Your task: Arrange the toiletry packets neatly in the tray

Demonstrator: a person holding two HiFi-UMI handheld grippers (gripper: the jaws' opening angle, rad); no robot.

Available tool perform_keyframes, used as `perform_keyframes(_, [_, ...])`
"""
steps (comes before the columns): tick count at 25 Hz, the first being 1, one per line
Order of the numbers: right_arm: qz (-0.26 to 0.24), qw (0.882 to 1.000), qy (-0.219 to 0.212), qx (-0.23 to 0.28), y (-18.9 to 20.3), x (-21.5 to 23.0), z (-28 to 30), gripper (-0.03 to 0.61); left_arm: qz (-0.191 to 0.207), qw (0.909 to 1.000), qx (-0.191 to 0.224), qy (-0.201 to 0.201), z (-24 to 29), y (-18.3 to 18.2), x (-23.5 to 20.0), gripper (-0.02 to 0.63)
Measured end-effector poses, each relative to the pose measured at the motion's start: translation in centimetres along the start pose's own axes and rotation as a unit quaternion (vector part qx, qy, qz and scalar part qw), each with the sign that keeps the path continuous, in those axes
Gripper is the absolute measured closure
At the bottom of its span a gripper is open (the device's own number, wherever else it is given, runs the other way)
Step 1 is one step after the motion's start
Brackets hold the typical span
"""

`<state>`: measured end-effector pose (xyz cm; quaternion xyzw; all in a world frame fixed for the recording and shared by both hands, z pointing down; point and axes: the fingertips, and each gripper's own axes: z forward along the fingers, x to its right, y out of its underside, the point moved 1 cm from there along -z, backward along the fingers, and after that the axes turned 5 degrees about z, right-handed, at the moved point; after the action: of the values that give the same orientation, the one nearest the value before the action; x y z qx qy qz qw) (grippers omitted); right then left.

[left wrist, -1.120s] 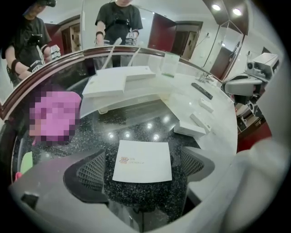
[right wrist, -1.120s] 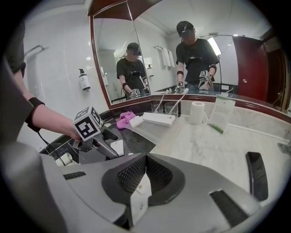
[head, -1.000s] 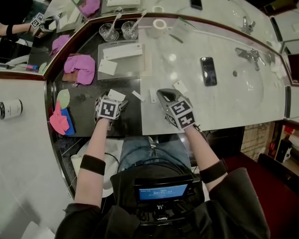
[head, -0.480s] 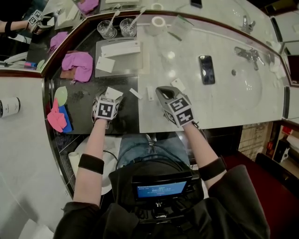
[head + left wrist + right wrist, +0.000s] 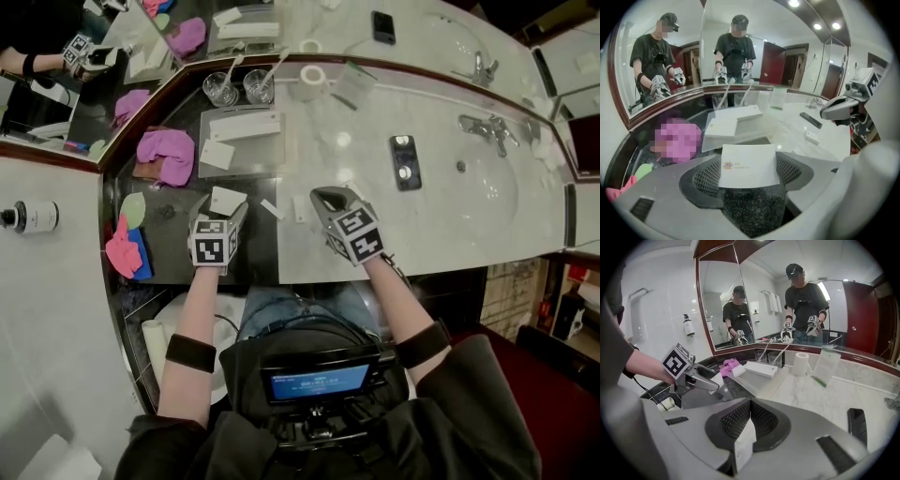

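Left gripper (image 5: 223, 210): jaws have just been closing and now pinch a flat white square paper packet (image 5: 749, 165) by its two side edges, printed face up, clear of the dark stone counter (image 5: 173, 220).
Right gripper (image 5: 748, 416): jaws pressed together on a narrow white sachet (image 5: 742, 448), held edge-on so only a sliver shows.

Location: both packets are in the air, near the counter's front edge. The clear rectangular tray (image 5: 262, 157) sits well behind them. It already carries a long white box (image 5: 246, 125) and a small white card packet (image 5: 217, 155). One loose white strip sachet (image 5: 273, 208) lies on the counter between the grippers.

Handling (judged):
- Very light, thin and somewhat bendy. Weight is no issue.
- Smooth paper between mesh pads may slide or swivel if tilted fast.
- The square packet is spanned across its width, so too hard a squeeze would likely buckle it. An edge pinch suits it better.
- The sachet, gripped on its flat faces, looks secure but will flop at its free end.
- Set each down flat, parallel to the tray wall.
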<state>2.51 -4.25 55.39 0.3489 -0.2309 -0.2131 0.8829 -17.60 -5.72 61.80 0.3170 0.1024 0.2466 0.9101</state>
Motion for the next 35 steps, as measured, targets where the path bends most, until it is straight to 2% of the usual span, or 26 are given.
perform_keyframes(6, [-0.007,1.0,-0.01,0.026,-2.2,-0.8,-1.0,0.571,-0.02,0.9985,0.05,-0.004,-2.3,-3.6,1.9,0.25])
perform_keyframes(14, [-0.02,0.999,-0.023,0.04,-4.1,-1.3,-1.2,0.571,-0.019,0.9983,0.054,0.013,-0.2,-8.2,3.4,0.25])
perform_keyframes(26, [-0.008,0.999,-0.014,0.048,-5.2,2.1,-0.9,0.571,-0.007,0.999,-0.002,0.045,8.1,-13.2,4.8,0.25])
perform_keyframes(35, [0.01,0.999,-0.01,0.044,-4.6,4.9,-0.3,0.571,-0.028,0.9968,-0.064,0.04,11.8,-12.5,5.2,0.25])
